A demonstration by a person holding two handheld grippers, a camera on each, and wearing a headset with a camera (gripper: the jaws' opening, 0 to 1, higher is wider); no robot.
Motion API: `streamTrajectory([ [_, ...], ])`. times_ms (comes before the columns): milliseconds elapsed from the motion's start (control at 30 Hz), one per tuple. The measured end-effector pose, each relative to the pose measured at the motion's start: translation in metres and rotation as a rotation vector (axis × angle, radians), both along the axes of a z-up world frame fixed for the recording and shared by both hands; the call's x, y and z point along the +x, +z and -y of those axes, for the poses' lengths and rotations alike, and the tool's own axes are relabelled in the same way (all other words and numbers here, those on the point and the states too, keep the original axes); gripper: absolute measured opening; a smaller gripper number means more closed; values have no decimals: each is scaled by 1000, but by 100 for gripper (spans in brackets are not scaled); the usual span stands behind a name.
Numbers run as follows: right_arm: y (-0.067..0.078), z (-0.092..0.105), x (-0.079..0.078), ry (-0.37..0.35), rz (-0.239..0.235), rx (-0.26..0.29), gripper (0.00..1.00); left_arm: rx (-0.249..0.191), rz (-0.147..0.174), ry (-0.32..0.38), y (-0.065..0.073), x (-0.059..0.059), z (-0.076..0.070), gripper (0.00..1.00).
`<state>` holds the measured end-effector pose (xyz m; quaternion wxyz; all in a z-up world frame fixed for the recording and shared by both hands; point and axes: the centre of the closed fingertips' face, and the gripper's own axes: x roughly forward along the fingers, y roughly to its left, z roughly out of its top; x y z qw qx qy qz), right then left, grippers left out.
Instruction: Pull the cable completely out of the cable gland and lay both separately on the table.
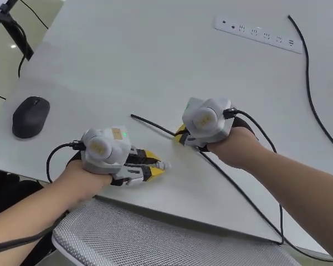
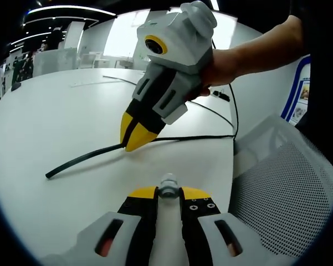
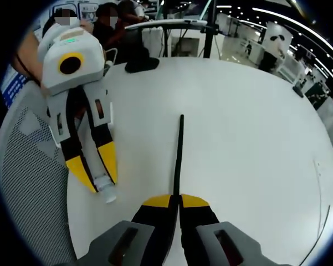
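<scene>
The black cable [image 1: 152, 126] lies on the white table [image 1: 127, 61], its free end pointing far left and apart from the gland. My right gripper [image 1: 180, 134] is shut on it a short way back from that end; in the right gripper view the cable [image 3: 179, 149] runs straight out from between the jaws of the right gripper [image 3: 179, 199]. My left gripper [image 1: 158, 166] is shut on the small grey cable gland [image 1: 162, 165], low over the table near the front edge. The gland [image 2: 168, 184] pokes out between the yellow tips of the left gripper [image 2: 168, 195], and the cable [image 2: 83, 159] lies beyond it.
A dark mouse [image 1: 30, 115] sits at the table's left. A white power strip [image 1: 259, 34] lies at the far right, with another black cable [image 1: 310, 88] running down the right side. A grey mesh chair [image 1: 155, 238] is under the front edge.
</scene>
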<state>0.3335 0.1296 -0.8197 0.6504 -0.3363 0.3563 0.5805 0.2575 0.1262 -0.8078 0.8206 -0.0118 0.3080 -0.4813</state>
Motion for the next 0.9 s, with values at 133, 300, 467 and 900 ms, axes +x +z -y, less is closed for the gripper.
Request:
streamTrajectory([
  [133, -2, 1, 0, -14, 2, 1, 0, 30, -1, -7, -5, -2, -2, 16],
  [300, -6, 5, -4, -9, -5, -26, 1, 45, 12, -19, -7, -5, -1, 16],
  [467, -7, 6, -4, -9, 3, -20, 1, 58, 25, -22, -7, -2, -2, 16],
  [900, -1, 2, 0, -21, 37, -16, 13, 55, 32, -29, -3, -2, 3, 19],
])
